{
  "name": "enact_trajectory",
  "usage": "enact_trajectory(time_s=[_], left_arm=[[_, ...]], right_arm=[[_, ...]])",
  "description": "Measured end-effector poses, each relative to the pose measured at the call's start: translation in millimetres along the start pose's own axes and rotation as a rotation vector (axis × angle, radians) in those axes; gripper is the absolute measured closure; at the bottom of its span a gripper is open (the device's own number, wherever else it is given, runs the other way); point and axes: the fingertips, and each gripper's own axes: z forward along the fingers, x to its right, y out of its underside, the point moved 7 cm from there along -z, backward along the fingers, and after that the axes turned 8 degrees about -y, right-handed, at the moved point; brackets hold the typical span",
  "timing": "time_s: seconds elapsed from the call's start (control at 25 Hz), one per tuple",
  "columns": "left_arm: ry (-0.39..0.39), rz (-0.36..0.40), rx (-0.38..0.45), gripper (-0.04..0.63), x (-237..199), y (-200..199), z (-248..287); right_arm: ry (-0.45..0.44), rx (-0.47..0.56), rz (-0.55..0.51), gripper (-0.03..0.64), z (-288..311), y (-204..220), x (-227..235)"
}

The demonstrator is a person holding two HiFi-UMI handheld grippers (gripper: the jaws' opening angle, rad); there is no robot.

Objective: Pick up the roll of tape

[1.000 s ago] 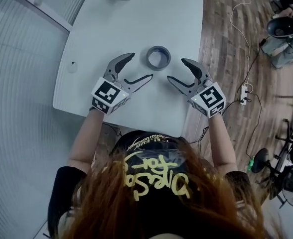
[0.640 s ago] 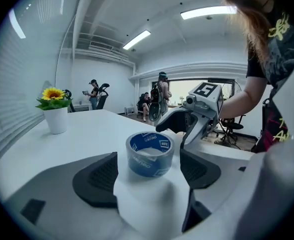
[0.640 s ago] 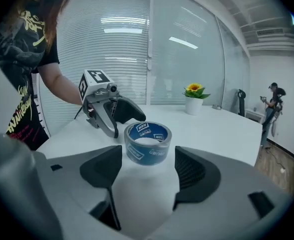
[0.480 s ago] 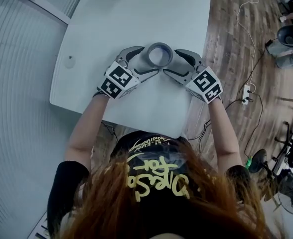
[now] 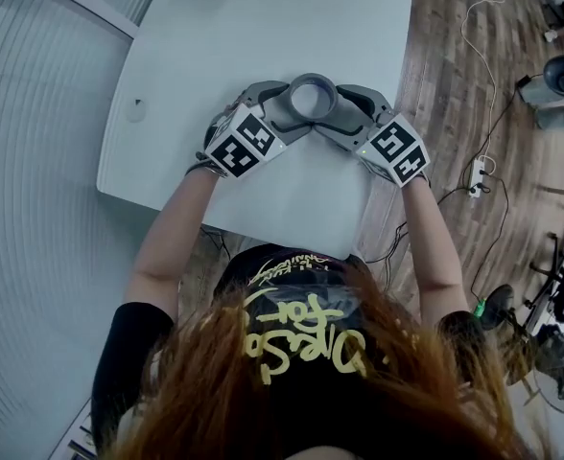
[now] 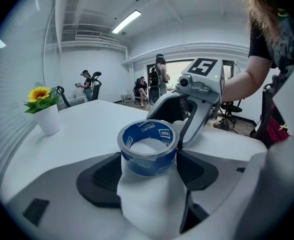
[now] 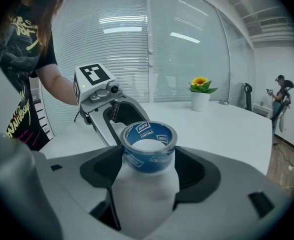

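head view: tape lies flat on the table, at 12 o'clock from me. the left gripper meets it from 8 o'clock and the right gripper from 4 o'clock. only this view shows both at once. i cannot tell from here whether the roll has left the table.

left gripper view: the tape sits between the pads, which press its sides with no gap showing. this adds the blue core and a flower pot at 10 o'clock.

right gripper view: the same hold, jaws closed on the tape. the pot is at 1 o'clock.

progress: reach and clamp look done. the roll's base looks to be on the table, so i judge the lift is not yet made.
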Motion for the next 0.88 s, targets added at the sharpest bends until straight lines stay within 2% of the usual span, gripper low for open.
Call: enact_trajectory(time_s=[0.52,0.64,0.88], left_arm=[[-0.023,0.011,0.001,0.262,-1.5,-0.6,2.1],[-0.032,0.033,0.002,0.264,-1.8,-3.5,-0.5],[-0.045,0.037,0.036,0.265,-1.7,-10.2,-11.4]], right_arm=[[0.032,-0.013,0.010,0.305,3.9,-0.3,0.8],[0.035,-0.014,0.006,0.305,3.3,-1.6,-0.1],[0.036,0.009,-0.005,0.305,-3.1,-12.5,-3.8]])
